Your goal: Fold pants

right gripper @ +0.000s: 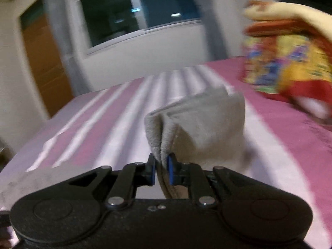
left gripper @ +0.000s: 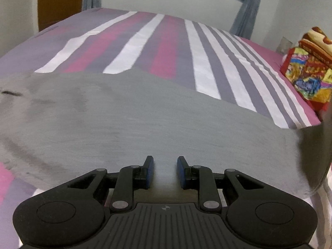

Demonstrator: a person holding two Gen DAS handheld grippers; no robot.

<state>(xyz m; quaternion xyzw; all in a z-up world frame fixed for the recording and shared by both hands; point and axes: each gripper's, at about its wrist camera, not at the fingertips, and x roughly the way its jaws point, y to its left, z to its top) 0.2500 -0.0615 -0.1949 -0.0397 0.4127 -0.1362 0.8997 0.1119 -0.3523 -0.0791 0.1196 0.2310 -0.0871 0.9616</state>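
I am working over a bed (left gripper: 145,41) dressed in a pink, grey and white striped sheet, with a dark window (right gripper: 132,10) and a wooden door (right gripper: 45,66) in the upper left of the right wrist view. A bright patterned pillow (left gripper: 307,76) is sitting at the right edge of both views. The grey pants (left gripper: 145,120) are lying spread across the lower half of the left wrist view. My left gripper (left gripper: 165,172) is hovering just above them, its fingers narrowly parted and holding nothing, probably ready to pin the cloth. My right gripper (right gripper: 161,171) is pinching a doubled edge of the pants between its blue fingers (right gripper: 170,171), the fabric bunching upward at frame centre. I judge I am carrying this end across to make a fold.
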